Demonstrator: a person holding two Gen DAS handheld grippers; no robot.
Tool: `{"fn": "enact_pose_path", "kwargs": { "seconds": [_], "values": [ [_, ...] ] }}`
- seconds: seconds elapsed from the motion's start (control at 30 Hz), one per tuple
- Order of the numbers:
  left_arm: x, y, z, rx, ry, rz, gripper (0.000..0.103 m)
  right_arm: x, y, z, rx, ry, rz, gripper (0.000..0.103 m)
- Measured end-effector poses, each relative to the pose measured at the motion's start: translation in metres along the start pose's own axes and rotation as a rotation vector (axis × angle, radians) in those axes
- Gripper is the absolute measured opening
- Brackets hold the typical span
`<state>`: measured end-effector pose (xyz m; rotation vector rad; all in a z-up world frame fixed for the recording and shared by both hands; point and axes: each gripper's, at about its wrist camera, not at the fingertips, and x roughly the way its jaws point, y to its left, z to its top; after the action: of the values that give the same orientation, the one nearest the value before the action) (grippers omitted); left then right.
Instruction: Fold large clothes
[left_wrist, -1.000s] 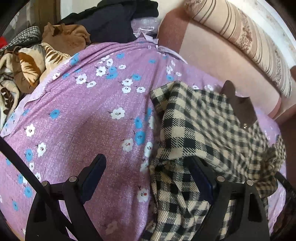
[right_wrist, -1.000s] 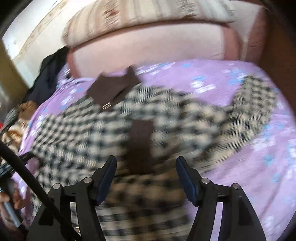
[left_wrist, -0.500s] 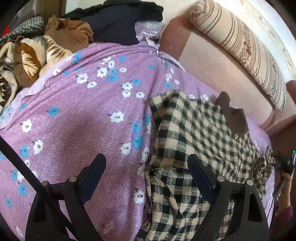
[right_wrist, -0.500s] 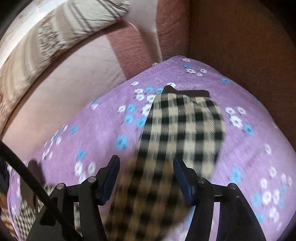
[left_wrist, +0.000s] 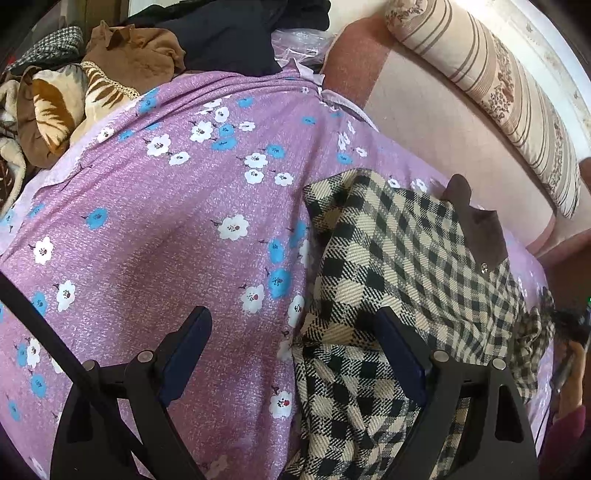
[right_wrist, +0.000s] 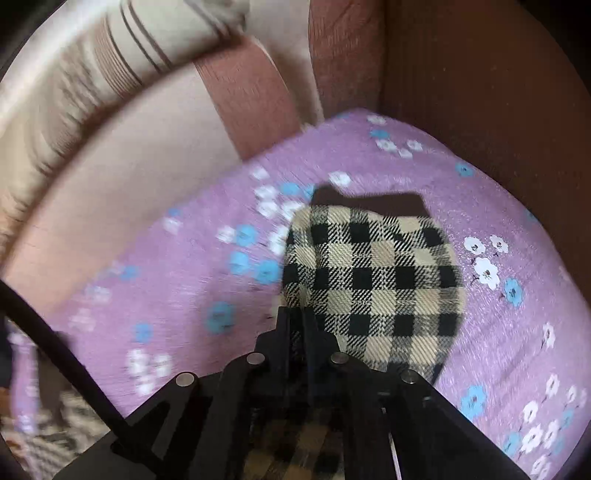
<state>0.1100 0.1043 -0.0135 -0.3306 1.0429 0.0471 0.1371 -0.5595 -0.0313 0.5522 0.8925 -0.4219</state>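
The right gripper (right_wrist: 295, 328) has its jaws pressed together on the near edge of a checked sleeve (right_wrist: 373, 273), having just closed. The sleeve lies flat ahead of the fingers on a purple flowered sheet (right_wrist: 184, 295), its brown cuff (right_wrist: 369, 201) at the far end. Beyond rises a pink headboard (right_wrist: 129, 177), a striped bolster (right_wrist: 92, 74) above it.

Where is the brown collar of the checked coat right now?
In the left view the collar lies at the coat's far edge, right of centre, on the purple flowered sheet just below the pink sofa back.
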Motion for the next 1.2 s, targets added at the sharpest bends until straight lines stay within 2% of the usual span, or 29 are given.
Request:
{"fn": "enact_pose_path", "kwargs": {
  "seconds": [0.1, 0.23, 0.3, 0.37, 0.43, 0.5, 0.57, 0.6, 0.63, 0.67, 0.7, 0.77, 0.83, 0.87, 0.93, 1.03, 1.1, 1.2],
  "values": [
    [-0.008, -0.001, 0.000, 0.000, -0.018, -0.026, 0.089, -0.047, 0.006, -0.004, -0.018, -0.063, 0.150, 0.006],
    [-0.024, -0.003, 0.000, -0.004, -0.074, -0.073, 0.089, -0.115, 0.051, -0.019, -0.144, -0.103, 0.348, 0.006],
    [-0.030, -0.003, -0.001, -0.010, -0.093, -0.110, 0.089, -0.143, 0.087, -0.039, -0.213, -0.091, 0.485, 0.006],
    [-0.033, -0.005, -0.001, -0.013, -0.105, -0.156, 0.089, -0.157, 0.121, -0.063, -0.273, -0.072, 0.577, 0.006],
    [-0.034, -0.008, -0.004, -0.022, -0.109, -0.209, 0.089, -0.160, 0.155, -0.095, -0.311, -0.037, 0.660, 0.006],
    [-0.032, -0.011, -0.007, -0.030, -0.095, -0.272, 0.089, -0.148, 0.183, -0.132, -0.340, 0.028, 0.702, 0.006],
    [-0.027, -0.015, -0.012, -0.033, -0.050, -0.325, 0.089, -0.119, 0.210, -0.179, -0.400, 0.158, 0.692, 0.008],
    [-0.024, -0.018, -0.015, -0.033, -0.027, -0.348, 0.089, -0.100, 0.219, -0.202, -0.456, 0.248, 0.638, 0.012],
    [-0.020, -0.022, -0.019, -0.024, -0.004, -0.368, 0.089, -0.089, 0.223, -0.216, -0.496, 0.302, 0.589, 0.018],
    [-0.019, -0.026, -0.022, -0.012, 0.003, -0.370, 0.089, -0.083, 0.223, -0.230, -0.535, 0.338, 0.545, 0.020],
    [-0.018, -0.031, -0.025, 0.011, 0.005, -0.364, 0.089, -0.085, 0.218, -0.237, -0.555, 0.334, 0.528, 0.023],
    [-0.020, -0.046, -0.031, 0.080, -0.001, -0.354, 0.089, -0.099, 0.204, -0.235, -0.551, 0.299, 0.523, 0.039],
    [-0.024, -0.062, -0.033, 0.133, -0.018, -0.350, 0.089, -0.123, 0.186, -0.223, -0.519, 0.228, 0.528, 0.061],
    [-0.023, -0.068, -0.034, 0.145, -0.017, -0.346, 0.090, -0.134, 0.175, -0.218, -0.496, 0.196, 0.525, 0.064],
    [-0.015, -0.082, -0.034, 0.153, 0.027, -0.355, 0.091, -0.148, 0.149, -0.204, -0.436, 0.147, 0.504, 0.067],
    [0.010, -0.097, -0.035, 0.089, 0.112, -0.361, 0.091, -0.162, 0.108, -0.180, -0.353, 0.090, 0.439, 0.067],
    [0.022, -0.104, -0.042, 0.032, 0.135, -0.376, 0.091, -0.170, 0.078, -0.168, -0.288, 0.060, 0.386, 0.068],
    [0.027, -0.118, -0.053, -0.001, 0.158, -0.400, 0.091, -0.181, 0.039, -0.158, -0.219, 0.041, 0.351, 0.069]
  ]
}}
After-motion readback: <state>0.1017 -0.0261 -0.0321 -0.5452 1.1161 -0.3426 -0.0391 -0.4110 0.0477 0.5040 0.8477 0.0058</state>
